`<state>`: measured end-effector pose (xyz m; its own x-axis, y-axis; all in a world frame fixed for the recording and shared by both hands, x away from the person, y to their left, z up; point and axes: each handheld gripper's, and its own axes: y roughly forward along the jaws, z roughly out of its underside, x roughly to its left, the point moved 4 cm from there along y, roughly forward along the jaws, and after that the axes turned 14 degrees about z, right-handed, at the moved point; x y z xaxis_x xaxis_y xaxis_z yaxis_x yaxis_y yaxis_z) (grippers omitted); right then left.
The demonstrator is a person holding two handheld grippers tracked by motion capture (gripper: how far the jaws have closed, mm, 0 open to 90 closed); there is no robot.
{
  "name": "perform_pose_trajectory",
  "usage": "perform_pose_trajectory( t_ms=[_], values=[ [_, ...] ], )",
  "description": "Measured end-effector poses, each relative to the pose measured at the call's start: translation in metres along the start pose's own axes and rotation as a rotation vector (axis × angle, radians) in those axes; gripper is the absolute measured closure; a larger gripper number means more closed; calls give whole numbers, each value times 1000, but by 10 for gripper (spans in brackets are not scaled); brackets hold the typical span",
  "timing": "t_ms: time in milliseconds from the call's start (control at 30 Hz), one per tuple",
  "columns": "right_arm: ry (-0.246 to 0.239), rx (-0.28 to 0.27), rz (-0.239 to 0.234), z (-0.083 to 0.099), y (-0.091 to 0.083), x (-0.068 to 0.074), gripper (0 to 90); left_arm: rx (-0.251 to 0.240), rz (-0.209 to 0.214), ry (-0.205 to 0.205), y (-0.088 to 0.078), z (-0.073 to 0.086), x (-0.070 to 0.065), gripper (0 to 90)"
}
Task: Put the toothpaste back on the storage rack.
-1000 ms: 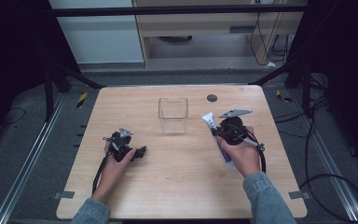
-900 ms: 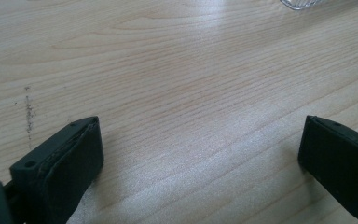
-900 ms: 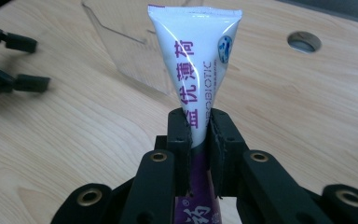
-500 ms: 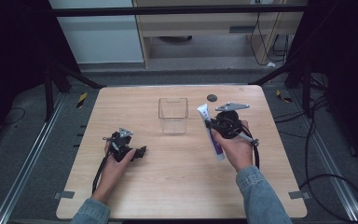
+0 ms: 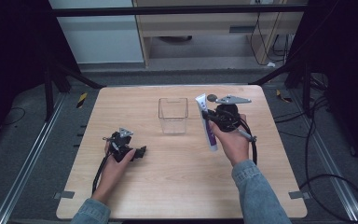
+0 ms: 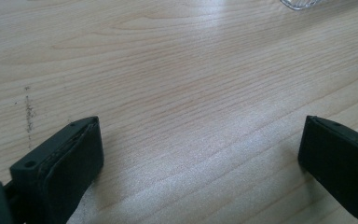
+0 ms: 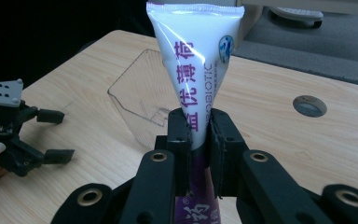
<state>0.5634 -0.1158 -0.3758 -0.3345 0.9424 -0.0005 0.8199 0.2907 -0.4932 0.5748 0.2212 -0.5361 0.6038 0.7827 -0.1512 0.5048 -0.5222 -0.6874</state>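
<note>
A white and purple toothpaste tube (image 5: 212, 139) (image 7: 196, 56) is clamped upright in my right gripper (image 5: 209, 117) (image 7: 199, 135), crimped end up, held above the table's right half. The jaws press on the tube's middle. Just left of the tube, at mid-table, stands a clear plastic box (image 5: 173, 115) (image 7: 140, 93) with nothing in it. My left gripper (image 5: 142, 151) (image 6: 200, 154) (image 7: 56, 136) rests low over the table's left half. It is open, jaws wide apart, with bare wood between them.
The wooden table (image 5: 177, 186) has a round cable hole (image 5: 211, 97) (image 7: 309, 105) near its far edge, behind the tube. Black frame legs and cables surround the table on the floor. A rim of the clear box (image 6: 303, 3) shows beyond the left jaws.
My right gripper has lifted the tube and carried it a little farther and left, closer to the clear box. The left gripper has stayed still.
</note>
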Motion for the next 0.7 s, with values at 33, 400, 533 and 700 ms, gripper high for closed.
perform_pose_trajectory(
  t_ms=[33,400,533,700],
  values=[
    [4,-2,-1,-1,0,1,800,-2,0,-1,0,0,0,0],
    [-20,-22,14,-17,-1,7,799,-4,0,-3,0,0,-1,0],
    [-13,-43,17,-25,-1,6,800,-4,0,-2,0,0,-1,0],
    [-4,-60,24,-30,-1,7,800,-4,0,-2,0,0,-1,0]
  ],
)
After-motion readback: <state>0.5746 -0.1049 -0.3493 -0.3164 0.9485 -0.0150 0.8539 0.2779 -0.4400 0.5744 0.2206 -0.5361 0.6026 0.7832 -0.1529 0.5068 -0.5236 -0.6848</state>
